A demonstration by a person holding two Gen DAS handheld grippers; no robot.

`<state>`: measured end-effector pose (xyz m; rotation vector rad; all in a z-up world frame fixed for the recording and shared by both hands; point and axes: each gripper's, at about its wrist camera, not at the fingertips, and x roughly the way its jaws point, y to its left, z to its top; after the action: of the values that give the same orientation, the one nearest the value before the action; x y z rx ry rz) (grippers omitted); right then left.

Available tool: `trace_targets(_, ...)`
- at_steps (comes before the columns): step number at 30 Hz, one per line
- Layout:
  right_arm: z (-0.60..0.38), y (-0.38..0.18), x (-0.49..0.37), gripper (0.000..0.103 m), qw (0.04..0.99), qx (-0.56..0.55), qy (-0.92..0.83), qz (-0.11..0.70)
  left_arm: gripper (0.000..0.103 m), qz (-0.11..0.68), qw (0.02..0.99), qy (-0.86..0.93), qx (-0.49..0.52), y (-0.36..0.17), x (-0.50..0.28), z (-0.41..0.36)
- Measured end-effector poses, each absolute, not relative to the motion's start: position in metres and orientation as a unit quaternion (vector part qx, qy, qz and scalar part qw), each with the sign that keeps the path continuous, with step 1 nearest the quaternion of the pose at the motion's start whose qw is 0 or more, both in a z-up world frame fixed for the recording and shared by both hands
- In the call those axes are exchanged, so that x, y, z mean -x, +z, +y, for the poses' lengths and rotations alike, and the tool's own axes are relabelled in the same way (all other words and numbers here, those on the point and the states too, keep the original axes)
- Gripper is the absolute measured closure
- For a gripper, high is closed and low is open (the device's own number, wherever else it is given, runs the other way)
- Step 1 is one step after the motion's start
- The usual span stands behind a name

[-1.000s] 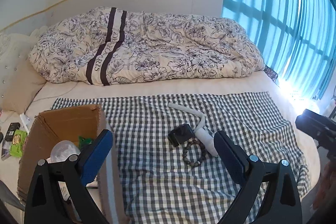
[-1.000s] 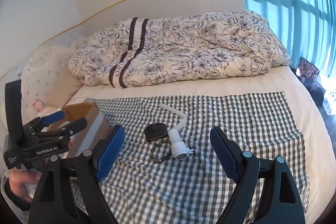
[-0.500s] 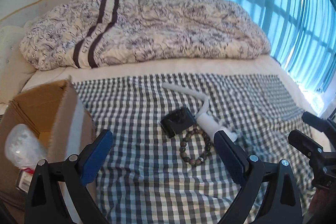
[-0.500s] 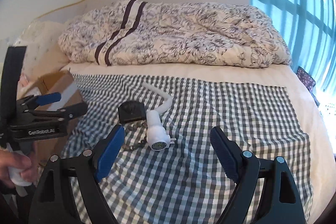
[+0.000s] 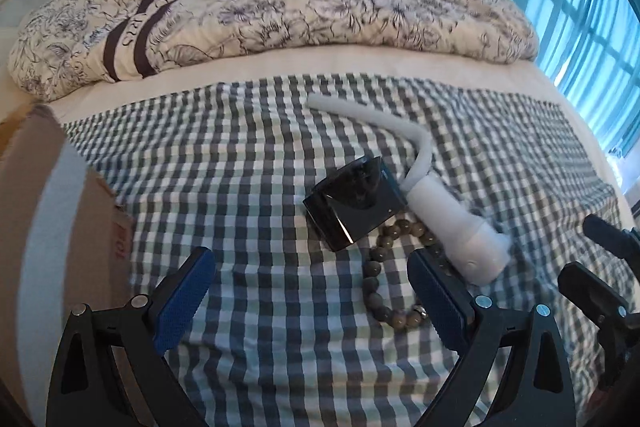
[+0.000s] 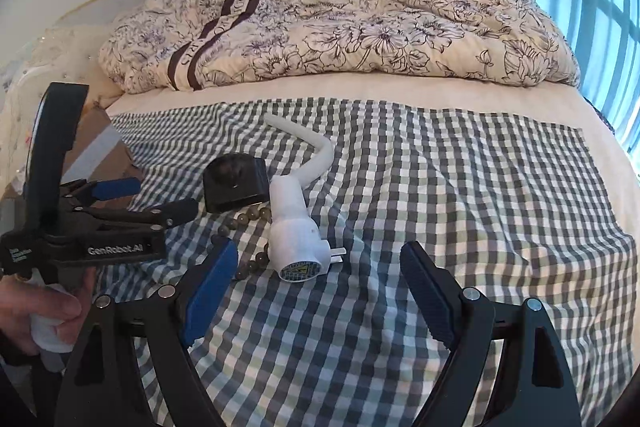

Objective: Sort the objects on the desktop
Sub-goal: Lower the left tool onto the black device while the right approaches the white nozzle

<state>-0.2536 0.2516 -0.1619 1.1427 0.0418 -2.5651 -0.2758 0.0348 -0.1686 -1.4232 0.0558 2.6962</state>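
Both grippers had been brought lower and closer to the objects than a second earlier, so the cardboard box (image 5: 60, 211) was pushed to the left gripper's (image 5: 312, 291) far left edge. Both the left gripper and the right gripper (image 6: 320, 283) were spread wide and nothing was held. Just ahead of the left gripper a glossy black case (image 5: 354, 201) was seen, touched by a brown bead bracelet (image 5: 384, 267) partly hidden by its right finger. A white plug with a thick curved cable (image 6: 294, 223) was laid directly before the right gripper. A checked cloth (image 6: 460, 195) was spread over the bed (image 6: 400, 87), with a floral duvet (image 6: 340, 23) beyond. The box's contents could not be seen.
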Motion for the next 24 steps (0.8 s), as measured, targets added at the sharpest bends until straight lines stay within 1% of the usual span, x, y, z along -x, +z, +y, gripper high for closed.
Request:
trace_targets(4, 0.248, -0.170, 0.265, 0.020, 0.164, -0.413, -0.895, 0.019, 0.004, 0.013, 0.047, 0.879, 0.474, -0.182, 0.289, 0.037)
trace_targets(8, 0.245, -0.177, 0.273, 0.020, 0.170, -0.423, -0.890, 0.017, 0.004, -0.013, 0.046, 0.872, 0.488, -0.196, 0.303, 0.035)
trace_targets(13, 0.243, -0.185, 0.281, 0.020, 0.165, -0.428, -0.888, 0.018, 0.004, -0.019, 0.053, 0.867, 0.495, -0.208, 0.315, 0.042)
trace_targets(20, 0.240, -0.193, 0.293, 0.020, 0.165, -0.433, -0.886, 0.021, 0.004, -0.033, 0.059, 0.867, 0.493, -0.216, 0.335, 0.052)
trace_targets(24, 0.235, -0.197, 0.299, 0.020, 0.169, -0.434, -0.885, 0.026, 0.004, -0.027, 0.061, 0.870, 0.489, -0.219, 0.347, 0.058)
